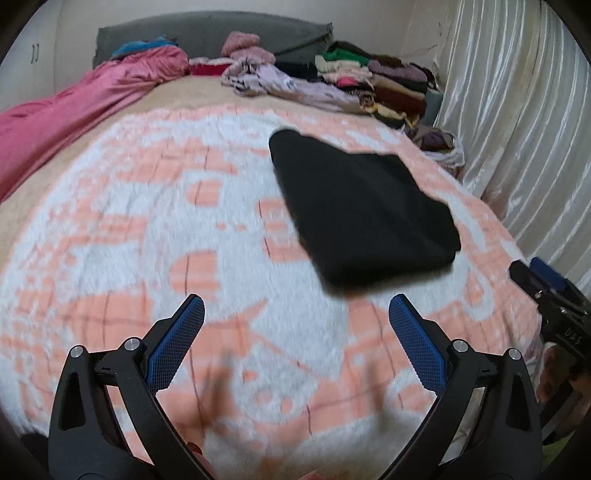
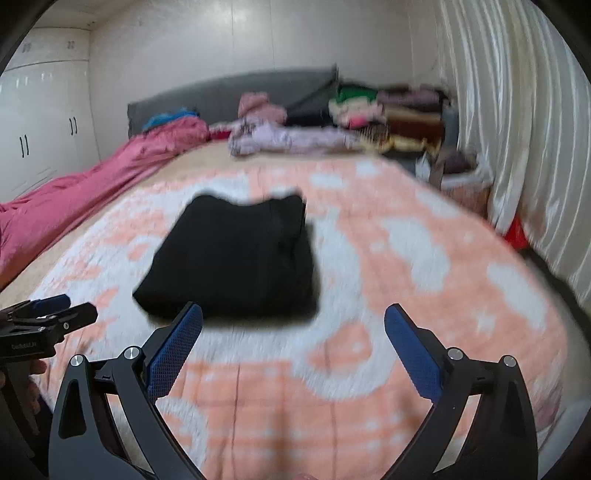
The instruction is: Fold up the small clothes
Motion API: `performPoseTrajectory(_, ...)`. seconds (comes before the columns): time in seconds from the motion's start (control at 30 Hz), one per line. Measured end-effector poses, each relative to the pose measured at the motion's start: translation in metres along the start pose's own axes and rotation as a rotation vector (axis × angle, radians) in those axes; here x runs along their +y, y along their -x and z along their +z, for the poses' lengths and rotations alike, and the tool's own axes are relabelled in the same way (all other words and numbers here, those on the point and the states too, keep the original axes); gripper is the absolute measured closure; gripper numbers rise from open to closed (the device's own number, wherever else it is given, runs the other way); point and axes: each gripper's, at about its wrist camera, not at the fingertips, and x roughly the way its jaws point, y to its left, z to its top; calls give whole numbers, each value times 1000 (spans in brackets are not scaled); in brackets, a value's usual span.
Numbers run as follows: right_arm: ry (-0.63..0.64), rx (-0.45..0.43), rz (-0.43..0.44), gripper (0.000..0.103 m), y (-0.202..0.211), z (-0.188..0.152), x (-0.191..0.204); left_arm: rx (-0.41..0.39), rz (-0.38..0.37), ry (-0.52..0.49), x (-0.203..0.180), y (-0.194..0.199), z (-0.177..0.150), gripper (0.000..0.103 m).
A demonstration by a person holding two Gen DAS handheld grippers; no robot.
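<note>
A black garment [image 1: 364, 212] lies folded into a compact rectangle on the pink-and-white blanket [image 1: 155, 229]; it also shows in the right wrist view [image 2: 236, 262]. My left gripper [image 1: 297, 306] is open and empty, above the blanket, short of the garment's near left edge. My right gripper [image 2: 293, 314] is open and empty, just in front of the garment's near edge. The right gripper also shows at the right edge of the left wrist view [image 1: 546, 291], and the left gripper at the left edge of the right wrist view [image 2: 55, 314]. Both views are motion-blurred.
A pile of mixed clothes [image 1: 354, 81] sits at the bed's far right by the grey headboard [image 1: 207, 33]. A crimson quilt [image 1: 66, 110] runs along the left side. White curtains [image 1: 524, 110] hang on the right. White wardrobes [image 2: 40, 125] stand at the left.
</note>
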Motion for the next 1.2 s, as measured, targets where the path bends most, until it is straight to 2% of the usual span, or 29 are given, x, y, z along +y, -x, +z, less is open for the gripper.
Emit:
performPoseTrajectory(0.2,-26,68,-20,5,-13,-23,2,38,9,-19,-5,-9,-15,9)
performPoseTrajectory(1.2,-21,77,-40,5,-11,-24,-6,38,41,-22,-7,-5,-18,9)
